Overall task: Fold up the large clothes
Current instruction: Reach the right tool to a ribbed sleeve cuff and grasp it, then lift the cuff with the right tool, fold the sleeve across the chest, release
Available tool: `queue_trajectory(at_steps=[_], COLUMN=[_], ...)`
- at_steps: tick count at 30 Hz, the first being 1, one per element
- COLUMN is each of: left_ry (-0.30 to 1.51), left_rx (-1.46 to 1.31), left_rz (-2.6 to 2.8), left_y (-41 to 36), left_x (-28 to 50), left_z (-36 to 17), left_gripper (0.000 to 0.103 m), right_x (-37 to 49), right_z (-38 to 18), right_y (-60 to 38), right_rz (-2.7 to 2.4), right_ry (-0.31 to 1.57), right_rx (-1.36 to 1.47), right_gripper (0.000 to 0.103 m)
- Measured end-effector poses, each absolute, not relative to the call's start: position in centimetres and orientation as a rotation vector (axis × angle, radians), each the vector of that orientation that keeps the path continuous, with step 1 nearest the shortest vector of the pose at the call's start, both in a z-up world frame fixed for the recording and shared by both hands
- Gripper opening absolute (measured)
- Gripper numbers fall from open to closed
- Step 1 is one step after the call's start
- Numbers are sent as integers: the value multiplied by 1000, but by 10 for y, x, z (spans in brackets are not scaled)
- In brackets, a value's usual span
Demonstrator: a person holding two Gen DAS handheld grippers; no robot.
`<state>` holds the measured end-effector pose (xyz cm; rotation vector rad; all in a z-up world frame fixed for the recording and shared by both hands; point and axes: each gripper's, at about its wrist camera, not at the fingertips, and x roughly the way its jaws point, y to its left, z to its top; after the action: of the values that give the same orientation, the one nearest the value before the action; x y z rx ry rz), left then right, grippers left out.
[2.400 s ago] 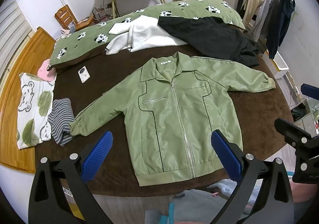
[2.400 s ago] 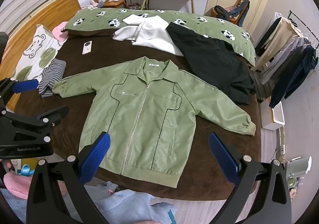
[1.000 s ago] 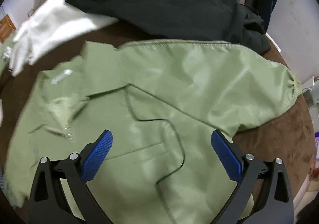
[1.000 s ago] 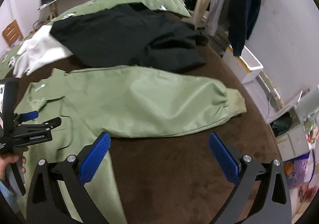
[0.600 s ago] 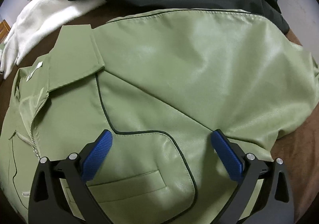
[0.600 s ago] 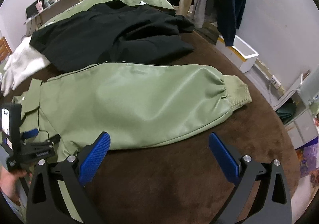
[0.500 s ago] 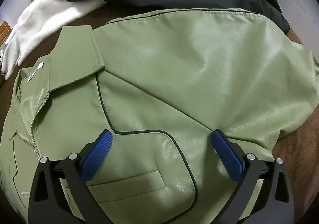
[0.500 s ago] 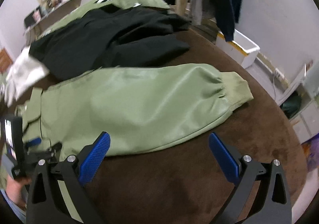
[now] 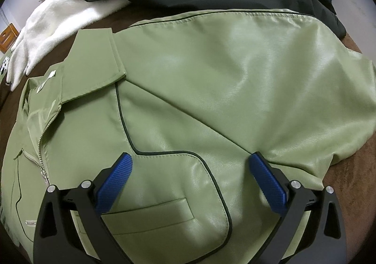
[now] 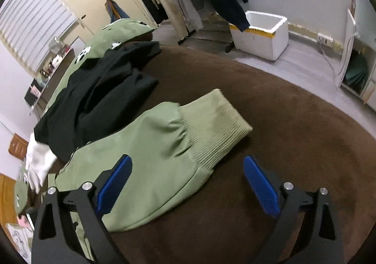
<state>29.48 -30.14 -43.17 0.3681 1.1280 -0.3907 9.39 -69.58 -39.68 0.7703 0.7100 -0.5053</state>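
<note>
The jacket (image 9: 211,90) is lying face up and spread flat on the brown cover (image 10: 293,123) of the bed, zipped, collar toward the far side. Its sleeve (image 10: 152,158) is stretching out sideways, and the ribbed cuff (image 10: 213,127) is resting on the cover near the bed's edge.

The left gripper (image 9: 190,179) is hovering low over the chest panel by the shoulder seam, jaws spread wide and holding nothing. Whether its tips are touching the fabric is hard to tell. The right gripper (image 10: 185,181) is coming in over the lower edge of the sleeve, just short of the cuff. Its jaws are beginning to close from nearly full width, with the sleeve edge lying between them but not yet pinched.

The risks are coming from the fabric. It is looking smooth and glossy, so a shallow bite may be slipping off as the sleeve is lifted. Closing on only the top layer would be leaving the underside behind, and the fold would be bunching. If the left gripper is not pinning the shoulder, the whole jacket may be sliding across the cover and skewing the crease.

The black garment (image 10: 98,99) is lying just beside the sleeve, its edge meeting the upper seam, so a wide sweep could be dragging it along. A white garment (image 9: 51,29) is sitting beyond the collar, clear of the work.
</note>
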Motion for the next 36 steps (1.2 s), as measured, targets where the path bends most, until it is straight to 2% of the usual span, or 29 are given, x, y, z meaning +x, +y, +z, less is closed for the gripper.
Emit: queue_trajectory(at_steps=[6, 8, 9, 10, 15, 20, 27, 36], left_ry=[1124, 1124, 1124, 1125, 1114, 1117, 1109, 1082], left_rx=[371, 377, 378, 380, 375, 370, 366, 374], left_rz=[-391, -393, -395, -397, -395, -381, -383, -392], left_y=[-301, -301, -301, -301, -301, -303, -302, -300], left_x=[293, 295, 295, 295, 295, 294, 293, 290], left_z=[-431, -431, -431, -431, -431, -431, -430, -429], left_gripper=[98, 98, 98, 98, 98, 98, 98, 98], right_x=[95, 93, 92, 89, 86, 87, 97, 130], right_z=[-427, -428, -428, -431, -432, -401, -309, -167], right_y=[-726, -730, -730, -733, -734, -724, -681, -577], right_rz=[-506, -528, -544, -524, -509, -495, -360, -82], right_ry=[654, 634, 630, 610, 561, 521, 425, 311], right_rx=[898, 907, 914, 964, 1032, 989, 849, 563], right_gripper=[76, 53, 24, 16, 12, 11, 11, 11])
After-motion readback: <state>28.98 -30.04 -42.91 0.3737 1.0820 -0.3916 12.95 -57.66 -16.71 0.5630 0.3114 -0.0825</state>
